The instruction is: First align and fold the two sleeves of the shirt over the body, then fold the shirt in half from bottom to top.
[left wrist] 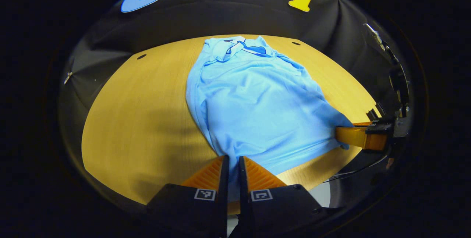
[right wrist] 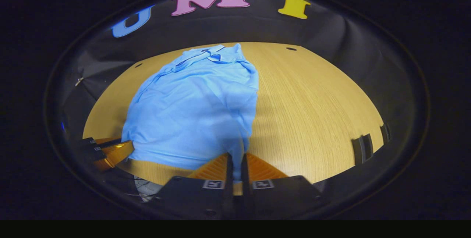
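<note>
The light blue shirt [left wrist: 254, 102] lies on the wooden table [left wrist: 140, 120] with its collar toward the far wall, while the left gripper [left wrist: 233, 162] and the right gripper [right wrist: 237, 159], both low at the near edge, each pinch a bottom hem corner.

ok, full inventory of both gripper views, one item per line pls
shirt: 1, light blue, lying on the table, collar at the far end, sleeves already folded over the body
collar: 1, light blue with dark trim, far end of the shirt
table: 1, light wood, under the shirt
holes in the table: 2, dark, near the far edge
wall cloth: 1, black, behind the table
left hand-held gripper: 1, fingers closed on the near hem of the shirt
right hand-held gripper: 1, fingers closed on the other bottom corner of the shirt
</note>
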{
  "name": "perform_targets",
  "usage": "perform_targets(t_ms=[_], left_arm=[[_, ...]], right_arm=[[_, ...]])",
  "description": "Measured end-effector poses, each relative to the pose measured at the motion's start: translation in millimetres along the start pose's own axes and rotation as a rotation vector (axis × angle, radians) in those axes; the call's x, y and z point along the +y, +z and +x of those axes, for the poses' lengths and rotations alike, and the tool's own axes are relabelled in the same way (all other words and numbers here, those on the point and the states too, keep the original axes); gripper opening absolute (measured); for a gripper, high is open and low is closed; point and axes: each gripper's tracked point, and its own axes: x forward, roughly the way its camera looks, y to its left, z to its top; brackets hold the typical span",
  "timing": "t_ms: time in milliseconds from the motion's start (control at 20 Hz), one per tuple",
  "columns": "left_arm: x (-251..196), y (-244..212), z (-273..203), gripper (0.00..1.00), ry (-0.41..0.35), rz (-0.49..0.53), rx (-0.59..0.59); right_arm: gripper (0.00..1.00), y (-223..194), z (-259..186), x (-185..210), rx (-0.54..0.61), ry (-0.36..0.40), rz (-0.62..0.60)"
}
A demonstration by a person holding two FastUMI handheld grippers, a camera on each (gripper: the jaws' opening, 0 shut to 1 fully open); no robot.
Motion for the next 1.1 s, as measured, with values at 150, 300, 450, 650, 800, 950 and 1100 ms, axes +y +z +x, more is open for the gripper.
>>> perform_targets(t_ms=[150, 300, 450, 650, 800, 950, 1100], left_arm=[[5.0, 0.5, 0.7, 0.2, -0.04, -0.02, 0.033], [7.0, 1.7, -0.2, 0.09, -0.073, -0.05, 0.043], [6.6, 3.2, 0.3, 0.07, -0.069, -0.072, 0.056], [5.8, 6.7, -0.8, 0.06, -0.041, -0.104, 0.068], [4.3, 22.7, -9.0, 0.06, -0.038, -0.167, 0.059], [8.3, 53.2, -18.1, 0.06, -0.024, -0.226, 0.026], [11.9, 95.6, -26.9, 0.06, -0.009, -0.232, -0.03]], right_arm=[[0.08, 0.0, -0.2, 1.5, 0.011, 0.028, -0.044], [0.06, -0.1, 0.0, 2.5, 0.036, 0.07, -0.073], [0.06, 1.1, 0.6, 1.8, 0.061, 0.11, -0.051], [0.06, 4.0, -0.7, -0.6, 0.093, 0.141, -0.066], [0.06, 19.7, -3.2, -4.5, 0.094, 0.165, -0.048], [0.06, 55.5, -11.2, -2.7, 0.05, 0.204, -0.045], [0.06, 107.7, -15.9, 3.6, -0.022, 0.243, -0.07]])
